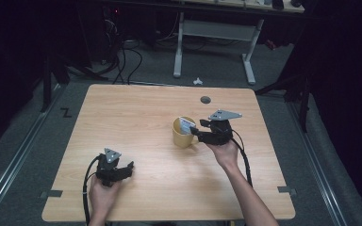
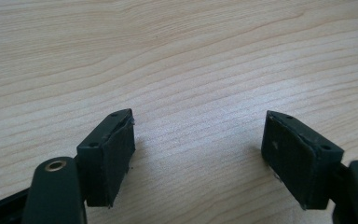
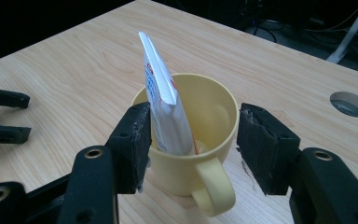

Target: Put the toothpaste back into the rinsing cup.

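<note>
Yellow ceramic mug (image 1: 184, 133) holding a white tube (image 3: 165, 109) stands mid-surface (image 1: 136, 117), clear of every edge — right gripper (image 3: 191, 135) jaws half-open astride it, gripping nothing; left gripper (image 2: 198, 156) wide open, empty.

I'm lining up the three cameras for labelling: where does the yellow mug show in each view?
High view: the yellow mug stands right of the table's centre, just left of the right gripper.
Left gripper view: no mug here, just bare table between open jaws.
Right gripper view: the mug sits centre frame, handle toward the camera, a white tube leaning inside.
Shared landmark: the round hole in the tabletop, beyond the mug.
</note>
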{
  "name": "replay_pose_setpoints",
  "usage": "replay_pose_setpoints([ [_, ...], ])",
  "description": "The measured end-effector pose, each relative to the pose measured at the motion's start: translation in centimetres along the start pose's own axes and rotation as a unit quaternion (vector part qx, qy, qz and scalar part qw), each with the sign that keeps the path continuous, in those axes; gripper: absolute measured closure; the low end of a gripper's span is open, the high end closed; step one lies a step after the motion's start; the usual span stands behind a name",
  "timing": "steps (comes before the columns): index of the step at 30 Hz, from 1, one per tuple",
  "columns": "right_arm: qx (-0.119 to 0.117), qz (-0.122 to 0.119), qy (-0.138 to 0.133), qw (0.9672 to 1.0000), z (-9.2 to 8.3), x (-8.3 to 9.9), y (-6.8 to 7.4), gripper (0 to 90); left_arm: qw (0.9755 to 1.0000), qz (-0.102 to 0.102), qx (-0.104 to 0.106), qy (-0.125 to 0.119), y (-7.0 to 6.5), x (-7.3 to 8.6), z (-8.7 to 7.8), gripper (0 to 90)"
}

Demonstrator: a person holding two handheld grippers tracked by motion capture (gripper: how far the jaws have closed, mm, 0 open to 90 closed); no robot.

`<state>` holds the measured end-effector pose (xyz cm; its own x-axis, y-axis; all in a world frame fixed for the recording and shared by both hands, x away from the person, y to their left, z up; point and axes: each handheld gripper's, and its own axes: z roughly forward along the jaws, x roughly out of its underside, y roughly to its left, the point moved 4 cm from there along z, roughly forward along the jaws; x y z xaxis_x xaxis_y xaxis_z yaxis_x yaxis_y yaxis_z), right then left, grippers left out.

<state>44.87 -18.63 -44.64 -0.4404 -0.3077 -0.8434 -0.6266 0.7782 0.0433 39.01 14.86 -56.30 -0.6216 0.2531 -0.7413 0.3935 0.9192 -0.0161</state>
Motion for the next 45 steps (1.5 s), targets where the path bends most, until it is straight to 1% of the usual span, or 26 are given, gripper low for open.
replay_pose_setpoints([
  [11,0.004,0.003,-0.013,0.9999,-1.1,-0.1,-0.4,45.2,1.0000,0.000,0.000,0.000,0.0,0.0,0.0,26.0],
  [12,0.005,0.006,-0.013,0.9999,-1.3,-0.1,-0.5,45.2,1.0000,0.000,0.000,0.000,0.0,0.0,0.0,26.0],
  [15,0.007,0.005,-0.014,0.9999,-1.5,-0.1,-0.6,45.2,1.0000,0.000,0.000,0.000,0.0,0.0,0.0,26.0],
  [32,0.011,0.024,-0.022,0.9994,-3.0,0.2,-1.5,45.9,1.0000,0.001,0.000,0.000,0.0,0.0,0.0,26.0],
  [39,0.014,0.030,-0.025,0.9991,-3.8,0.6,-2.0,46.1,1.0000,0.000,0.000,0.000,0.0,0.0,0.0,26.0],
  [45,0.016,0.040,-0.029,0.9987,-4.4,0.9,-2.4,46.2,1.0000,0.000,0.000,0.000,0.0,0.0,0.0,26.0],
])
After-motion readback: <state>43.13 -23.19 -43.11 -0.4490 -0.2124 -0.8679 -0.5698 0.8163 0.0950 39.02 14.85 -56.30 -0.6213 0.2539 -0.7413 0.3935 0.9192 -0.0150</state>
